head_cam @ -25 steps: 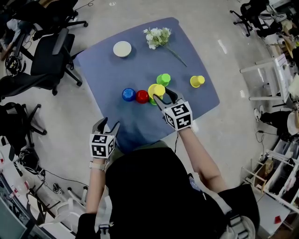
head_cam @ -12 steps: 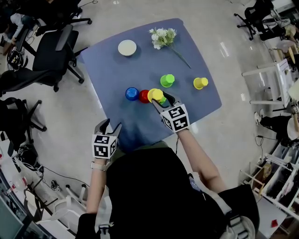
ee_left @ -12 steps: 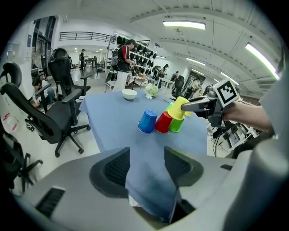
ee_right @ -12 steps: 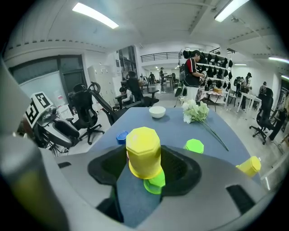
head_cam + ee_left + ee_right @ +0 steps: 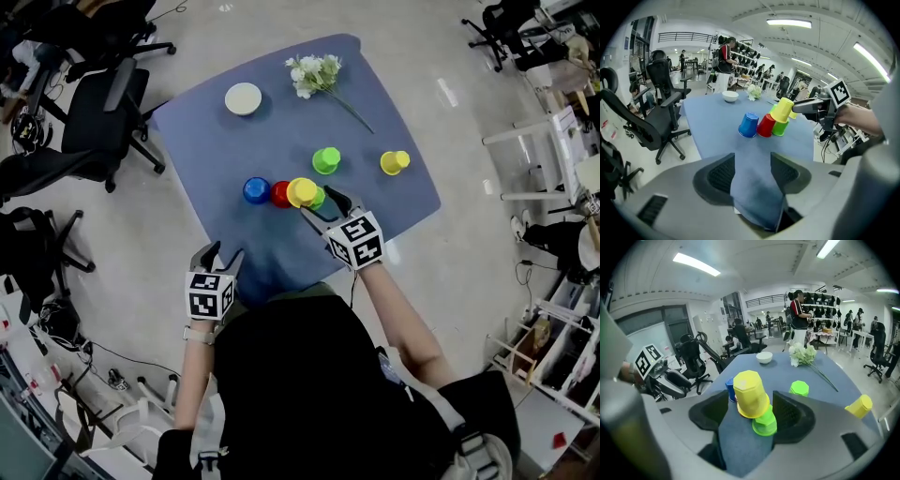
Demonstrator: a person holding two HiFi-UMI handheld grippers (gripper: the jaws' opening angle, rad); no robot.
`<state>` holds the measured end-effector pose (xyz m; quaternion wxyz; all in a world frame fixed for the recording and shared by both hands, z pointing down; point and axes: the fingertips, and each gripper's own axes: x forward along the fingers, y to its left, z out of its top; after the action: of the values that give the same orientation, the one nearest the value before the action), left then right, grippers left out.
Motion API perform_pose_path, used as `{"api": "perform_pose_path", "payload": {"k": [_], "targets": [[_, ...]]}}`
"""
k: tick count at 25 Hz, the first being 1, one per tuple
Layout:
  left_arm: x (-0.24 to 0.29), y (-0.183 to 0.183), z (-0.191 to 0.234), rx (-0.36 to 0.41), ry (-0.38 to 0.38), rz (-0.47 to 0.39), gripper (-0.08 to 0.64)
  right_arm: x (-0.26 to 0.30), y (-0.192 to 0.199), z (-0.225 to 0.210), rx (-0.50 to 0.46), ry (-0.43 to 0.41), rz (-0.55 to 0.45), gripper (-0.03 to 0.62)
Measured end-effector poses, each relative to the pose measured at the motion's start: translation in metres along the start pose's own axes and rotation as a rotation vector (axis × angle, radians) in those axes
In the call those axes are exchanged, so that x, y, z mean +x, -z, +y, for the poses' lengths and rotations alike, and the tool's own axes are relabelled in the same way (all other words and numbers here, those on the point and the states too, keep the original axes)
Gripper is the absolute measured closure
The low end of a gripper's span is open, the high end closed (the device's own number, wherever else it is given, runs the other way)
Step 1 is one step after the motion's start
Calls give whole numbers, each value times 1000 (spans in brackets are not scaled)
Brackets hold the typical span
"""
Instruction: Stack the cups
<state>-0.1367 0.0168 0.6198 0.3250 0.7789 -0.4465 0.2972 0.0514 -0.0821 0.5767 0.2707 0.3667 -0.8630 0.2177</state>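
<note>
Table (image 5: 216, 141) blue, cups near the person's edge. Row of three upside-down, close side by side: blue cup (image 5: 256, 190), red cup (image 5: 279, 194), green cup (image 5: 319, 200). Yellow cup (image 5: 301, 191) upside-down on top of green cup, tilted, not seated square. Right gripper (image 5: 321, 208) low at that stack, jaws just been opening, now spread wide with yellow-on-green standing between them; pads clear of both cups on each side, so no grip. Left gripper (image 5: 217, 251) back at the near table edge, well apart from the row, jaws spread, only bare table between them. From the left gripper view: blue, red, green in a line ahead, yellow leaning on top, right gripper reaching in from the right. Second green cup (image 5: 325, 160) upside-down on its own just past the row. Second yellow cup (image 5: 395, 162) further right, lying on its side, apart from everything. Bowl (image 5: 243, 97) white, far-left part of table. Flowers (image 5: 317, 73) white, at far edge, stem running toward second yellow cup. Office chairs (image 5: 103, 112) on the floor left of table. Stack so far: one pair only, four cups unstacked.
</note>
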Motion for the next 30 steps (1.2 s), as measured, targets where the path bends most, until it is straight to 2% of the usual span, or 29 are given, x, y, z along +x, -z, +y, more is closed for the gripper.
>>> {"api": "perform_pose_path", "payload": {"k": [9,16,24,30], "targets": [[4,0,-11,5,-10,17,314,-22,27,-41,74,45,12,304],[5,7,-20,-27,-59,41,314,-7,37,-93,109,86,20,304],[2,19,-20,-98,-129,62,314,35,32,-129,69,106,26,304],[-2,27,-20,-134,-167,74,314,59,26,-138,46,86,44,304]]}}
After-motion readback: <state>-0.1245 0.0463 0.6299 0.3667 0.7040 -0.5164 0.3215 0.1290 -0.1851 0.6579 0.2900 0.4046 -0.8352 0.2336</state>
